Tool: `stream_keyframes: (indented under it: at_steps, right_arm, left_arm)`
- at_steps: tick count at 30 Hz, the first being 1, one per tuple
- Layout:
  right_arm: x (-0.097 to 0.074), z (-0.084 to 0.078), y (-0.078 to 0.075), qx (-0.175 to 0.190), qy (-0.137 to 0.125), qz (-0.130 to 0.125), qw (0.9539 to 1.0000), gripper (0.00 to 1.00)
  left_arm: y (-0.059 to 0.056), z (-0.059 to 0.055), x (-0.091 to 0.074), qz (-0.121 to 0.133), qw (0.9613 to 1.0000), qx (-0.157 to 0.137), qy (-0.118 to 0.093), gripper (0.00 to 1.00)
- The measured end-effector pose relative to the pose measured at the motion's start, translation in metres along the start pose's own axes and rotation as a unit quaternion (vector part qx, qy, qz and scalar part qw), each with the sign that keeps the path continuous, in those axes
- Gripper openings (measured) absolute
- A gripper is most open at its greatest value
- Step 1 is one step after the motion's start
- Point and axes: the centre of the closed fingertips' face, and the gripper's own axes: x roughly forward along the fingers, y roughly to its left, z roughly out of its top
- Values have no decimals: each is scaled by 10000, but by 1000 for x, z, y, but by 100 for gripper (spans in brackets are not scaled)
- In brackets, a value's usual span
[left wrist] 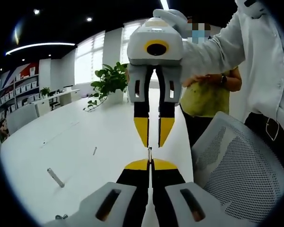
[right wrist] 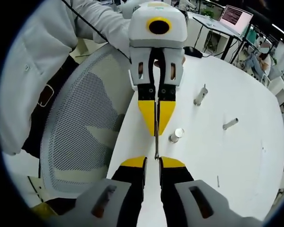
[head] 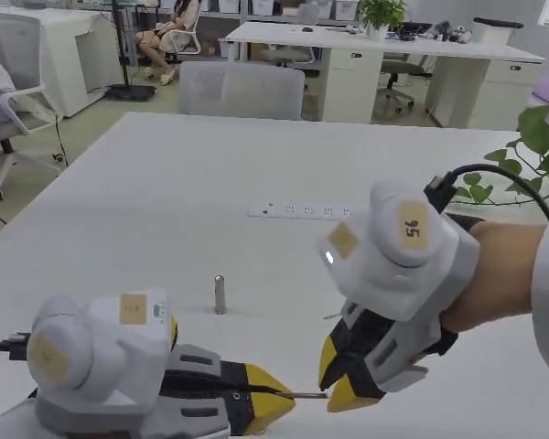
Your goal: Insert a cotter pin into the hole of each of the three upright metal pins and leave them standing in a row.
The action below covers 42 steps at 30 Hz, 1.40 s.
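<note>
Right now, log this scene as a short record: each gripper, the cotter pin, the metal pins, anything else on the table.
left gripper: jaws shut on the cotter pin
right gripper: jaws slightly apart, facing the left gripper, tips at the pin's free end
metal pins: three, spread on the table
spare cotter pin: lying loose on the table
power strip: farther back on the table
</note>
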Motion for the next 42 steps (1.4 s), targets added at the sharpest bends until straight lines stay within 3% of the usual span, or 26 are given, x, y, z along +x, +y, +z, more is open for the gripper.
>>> stream_keyframes:
  at_steps: [7, 12, 15, 36, 42]
  right_arm:
    - [-2, 1, -2, -29, -263, -272, 9993, 12]
    - [-5, 9, -7, -248, -573, -614, 9962, 11]
    - [-5, 11, -7, -294, -655, -682, 9951, 11]
    - [3, 6, 0, -549, -688, -784, 9930, 6]
    - [0, 7, 2, -335, -720, -631, 9948, 5]
  left_arm:
    - [1, 1, -3, -75, 9997, -229, -62, 0]
    - [0, 2, -3, -128, 9991, -376, -113, 0]
    - [-1, 2, -3, -160, 9989, -416, -120, 0]
    - [-8, 5, -2, -289, 9966, -734, -221, 0]
    - [-7, 1, -2, -259, 9974, -655, -159, 0]
